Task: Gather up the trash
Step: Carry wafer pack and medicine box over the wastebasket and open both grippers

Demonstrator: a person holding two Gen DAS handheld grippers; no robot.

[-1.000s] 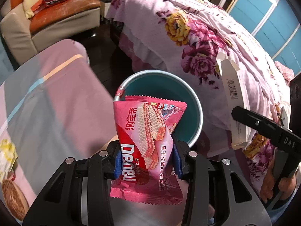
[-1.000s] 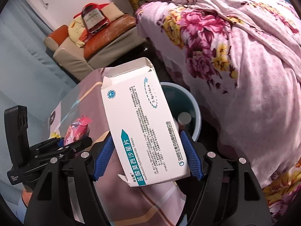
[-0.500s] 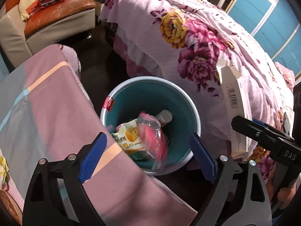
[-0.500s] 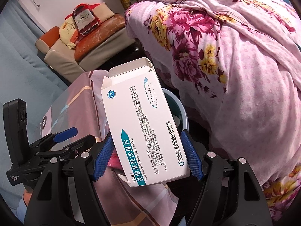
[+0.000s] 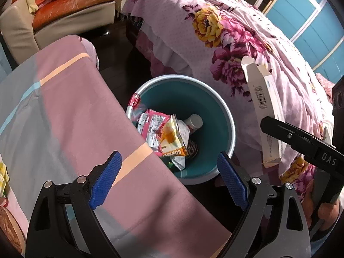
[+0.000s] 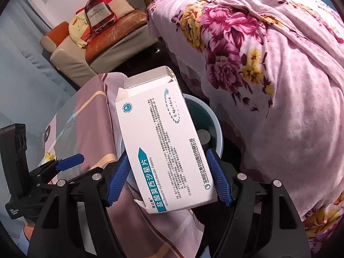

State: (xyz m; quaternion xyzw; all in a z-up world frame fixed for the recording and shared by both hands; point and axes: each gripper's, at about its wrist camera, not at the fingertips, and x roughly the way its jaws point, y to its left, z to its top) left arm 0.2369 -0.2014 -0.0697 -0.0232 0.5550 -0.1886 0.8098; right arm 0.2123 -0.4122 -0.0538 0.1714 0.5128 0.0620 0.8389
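left wrist view: the left gripper [image 5: 169,178] is empty, its blue pads wide apart, and it hangs over the edge of the table cloth [image 5: 71,129] just above the teal bin [image 5: 225,116]. inside the bin lie a pink wrapper [image 5: 150,124], a yellow snack bag [image 5: 172,137] and a small bottle [image 5: 194,122]. at the right side i see the medicine box [image 5: 261,111] from its narrow edge, held by the right gripper [image 5: 277,129] beside the bin rim, over the flowered bed cover [image 5: 215,43].

right wrist view: the right gripper [image 6: 169,178] is clamped on the medicine box [image 6: 163,137], one blue pad on each long side, near the lower end. the box is thin white cardboard with its top flap open, so i judge it is light and probably empty, stiff along its faces but easy to crush if it is squeezed harder. the smooth print can be a little slippery; a hold across the narrow width, like here, looks correct. its long axis goes away from the gripper, a little tilted to the left, and the open end points forward over the bin [image 6: 211,118], which shows partly behind it.
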